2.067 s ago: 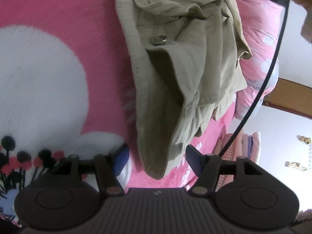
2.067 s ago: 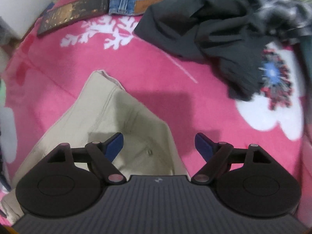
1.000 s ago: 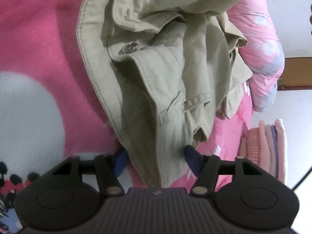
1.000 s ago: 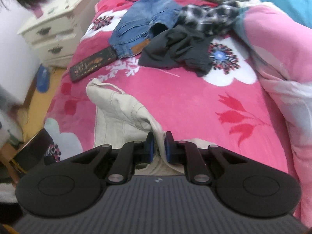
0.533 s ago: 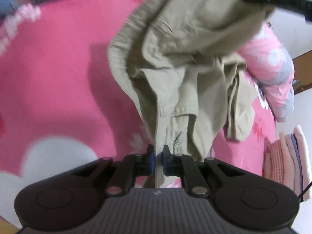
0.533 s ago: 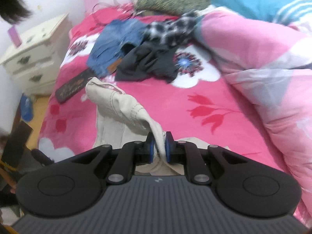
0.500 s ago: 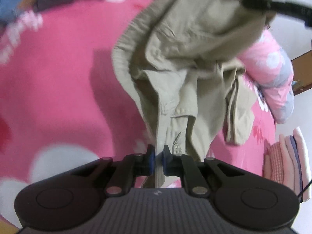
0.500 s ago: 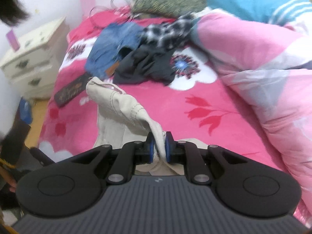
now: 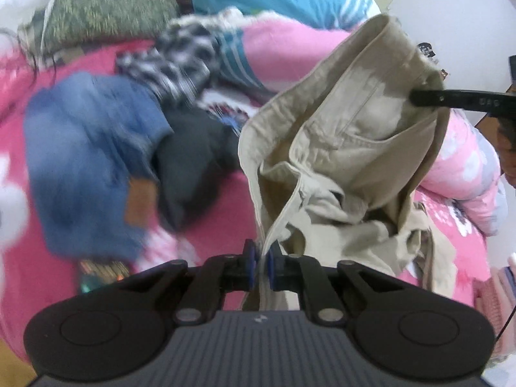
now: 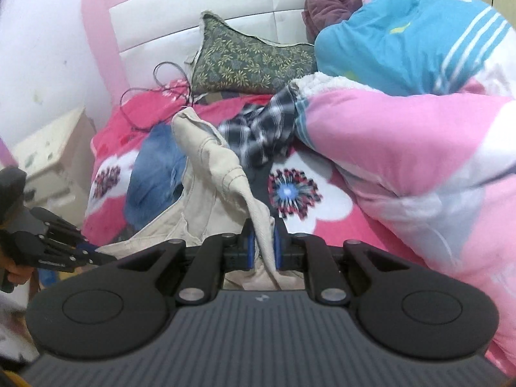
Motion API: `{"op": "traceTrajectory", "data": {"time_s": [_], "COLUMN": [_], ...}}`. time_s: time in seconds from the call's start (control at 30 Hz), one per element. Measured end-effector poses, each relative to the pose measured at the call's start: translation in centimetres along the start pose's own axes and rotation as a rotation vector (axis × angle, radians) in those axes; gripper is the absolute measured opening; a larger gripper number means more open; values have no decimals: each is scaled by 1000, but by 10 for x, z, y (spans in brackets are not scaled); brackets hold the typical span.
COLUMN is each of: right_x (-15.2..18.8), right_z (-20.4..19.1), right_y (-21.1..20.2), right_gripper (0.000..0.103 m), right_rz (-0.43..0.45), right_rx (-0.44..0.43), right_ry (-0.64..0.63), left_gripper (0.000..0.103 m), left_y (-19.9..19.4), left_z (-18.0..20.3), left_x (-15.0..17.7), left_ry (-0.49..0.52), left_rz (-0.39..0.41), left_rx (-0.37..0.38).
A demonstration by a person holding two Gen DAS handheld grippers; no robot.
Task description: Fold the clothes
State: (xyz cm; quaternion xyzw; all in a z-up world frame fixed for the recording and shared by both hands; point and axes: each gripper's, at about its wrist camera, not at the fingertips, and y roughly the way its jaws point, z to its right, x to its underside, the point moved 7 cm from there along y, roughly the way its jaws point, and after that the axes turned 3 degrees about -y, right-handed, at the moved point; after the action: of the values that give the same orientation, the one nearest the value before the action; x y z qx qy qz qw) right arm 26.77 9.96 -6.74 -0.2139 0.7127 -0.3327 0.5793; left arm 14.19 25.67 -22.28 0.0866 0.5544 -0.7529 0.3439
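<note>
- Your beige trousers [image 9: 348, 148] hang lifted above the pink bedspread [image 9: 213, 222], strung between both claws.
- Left gripper [image 9: 262, 259]: jaws pinched tight on a thin edge of the fabric — it points steeply down.
- Right gripper [image 10: 263, 247]: clamped on a thicker seamed fold, also angled down; its finger meets the cloth's far top corner in the left view.
- Room: bare bedspread lies under the trousers; jeans [image 9: 87, 167] and a black garment [image 9: 193, 161] crowd the left, the pink quilt [image 10: 403, 161] bounds the right.
</note>
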Motion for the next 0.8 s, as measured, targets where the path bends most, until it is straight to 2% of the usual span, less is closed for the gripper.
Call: {"op": "traceTrajectory", "data": {"time_s": [0.13,0.27,0.37,0.4,0.43,0.5,0.53,0.6,0.67,0.8], "right_x": [-21,-23,-13,-7,-5,0,3,8,13,36], "right_z": [20,37,44,47,50,55,58,67,79,103], "right_y": [50,112,158,169,170,173,175,153,128,64], "right_gripper": [10,11,19,30,39,47,55,67,70,75], "right_rz": [1,-34,-75,-100,-100,-101,-101,-47,-8,66], "right_rx": [-14,22,96,121,139,175,193,225,254,308], "right_ry": [70,104,91,97,107,127,137,173,209,314], "left_gripper": [9,10,10,11,13,21,27,35,47,56], "left_y": [29,79,113,121,123,125,123,115,105,77], "left_z": [-33,-64,-72,-70,-69,-70,-71,-75,-79,-82], "left_x": [-31,-44,-45,-44,-43,-42,-41,-41,-41,-43], "left_ry": [45,21,35,42,41,30,26,10,-7,-41], "left_rz": [-20,-68,-105,-109,-109,-110,-110,-108,-99,-29], "left_rx": [-57,-119,-169,-181,-189,-198,-201,-204,-207,-228]}}
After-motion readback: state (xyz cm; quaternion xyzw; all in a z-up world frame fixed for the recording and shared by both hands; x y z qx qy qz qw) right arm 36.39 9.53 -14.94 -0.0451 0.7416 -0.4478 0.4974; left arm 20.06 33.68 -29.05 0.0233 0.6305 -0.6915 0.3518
